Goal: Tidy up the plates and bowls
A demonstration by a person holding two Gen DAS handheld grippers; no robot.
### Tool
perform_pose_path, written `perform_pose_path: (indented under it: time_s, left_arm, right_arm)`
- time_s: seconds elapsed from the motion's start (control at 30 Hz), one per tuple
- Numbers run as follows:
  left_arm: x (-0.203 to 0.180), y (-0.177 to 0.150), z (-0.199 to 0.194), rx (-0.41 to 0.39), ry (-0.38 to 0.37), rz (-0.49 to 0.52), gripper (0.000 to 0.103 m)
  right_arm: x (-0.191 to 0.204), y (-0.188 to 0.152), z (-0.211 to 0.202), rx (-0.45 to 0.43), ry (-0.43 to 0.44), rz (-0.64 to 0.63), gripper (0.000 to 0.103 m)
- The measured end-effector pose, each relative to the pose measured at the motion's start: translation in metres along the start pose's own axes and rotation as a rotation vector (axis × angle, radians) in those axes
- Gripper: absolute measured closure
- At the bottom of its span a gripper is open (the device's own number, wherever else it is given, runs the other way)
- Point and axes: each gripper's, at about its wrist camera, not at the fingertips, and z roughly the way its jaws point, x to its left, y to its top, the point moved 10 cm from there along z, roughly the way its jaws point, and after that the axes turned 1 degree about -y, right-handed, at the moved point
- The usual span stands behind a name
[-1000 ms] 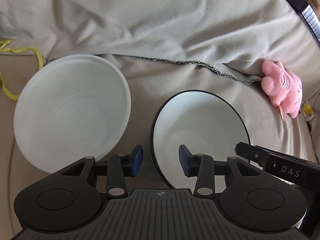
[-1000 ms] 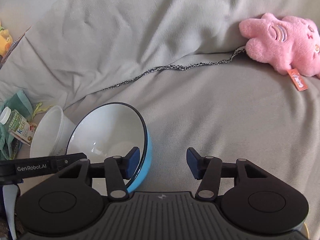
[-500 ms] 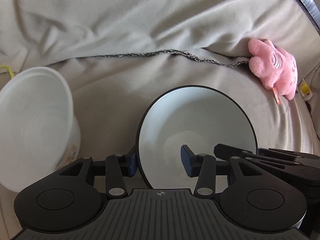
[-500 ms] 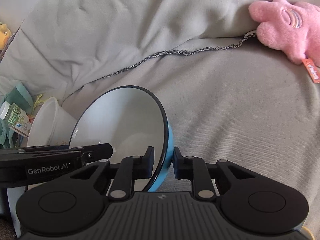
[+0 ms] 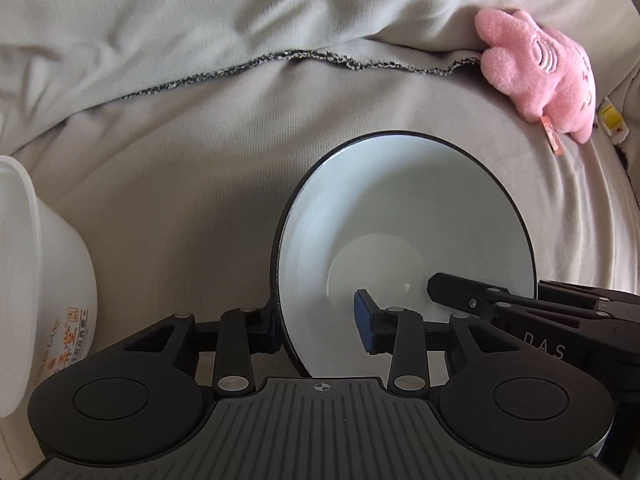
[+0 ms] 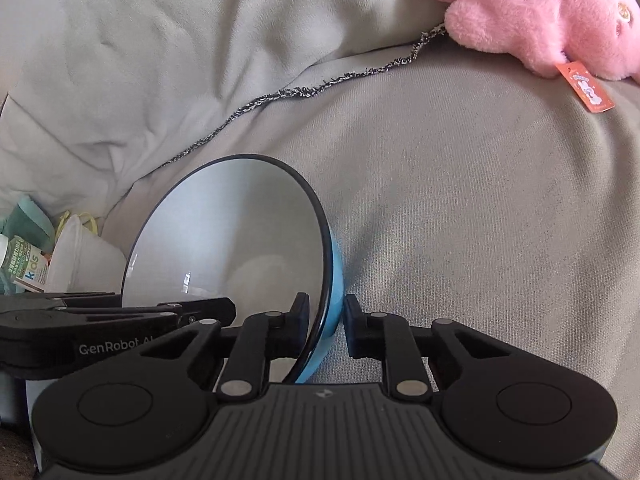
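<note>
Blue bowl point(image 6: 240, 248) is clamped at its rim by the right tongs point(image 6: 326, 326), tilted on the grey blanket point(image 6: 460, 208). Left tongs point(image 5: 320, 322) are closing astride the opposite rim, pads not yet pressing, probably for a two-sided lift. White tub point(image 5: 36, 280) stands apart, leftward.

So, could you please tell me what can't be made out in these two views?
- Blue bowl: near rim and base, hidden by the right gripper body, right wrist view.
- White plastic tub: cut off by the left edge, left wrist view.
- Tub's orange print: too small to read.
- Bottle: cropped at the left edge, right wrist view.
</note>
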Motion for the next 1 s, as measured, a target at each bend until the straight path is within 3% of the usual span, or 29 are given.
perform_pose_path:
  time_s: [0.23, 0.43, 0.73, 0.87, 1.0]
  left_arm:
    - [0.0, 0.004, 0.005, 0.038, 0.015, -0.04, 0.061]
    - [-0.013, 0.002, -0.011, -0.002, 0.017, 0.005, 0.061]
    - [-0.06, -0.001, -0.082, -0.123, -0.039, 0.056, 0.061]
    - [-0.087, -0.026, -0.106, -0.125, -0.061, 0.099, 0.062]
    - [-0.107, -0.065, -0.108, -0.08, -0.076, 0.117, 0.062]
  right_arm:
    - [0.0, 0.001, 0.003, -0.008, 0.038, 0.012, 0.085]
    - [0.0, 0.001, -0.011, -0.065, 0.049, 0.011, 0.082]
    - [0.001, 0.016, -0.103, -0.22, 0.082, -0.014, 0.082]
    - [-0.008, -0.002, -0.148, -0.249, 0.097, -0.033, 0.082]
    - [-0.024, -0.038, -0.171, -0.244, 0.079, -0.051, 0.082]
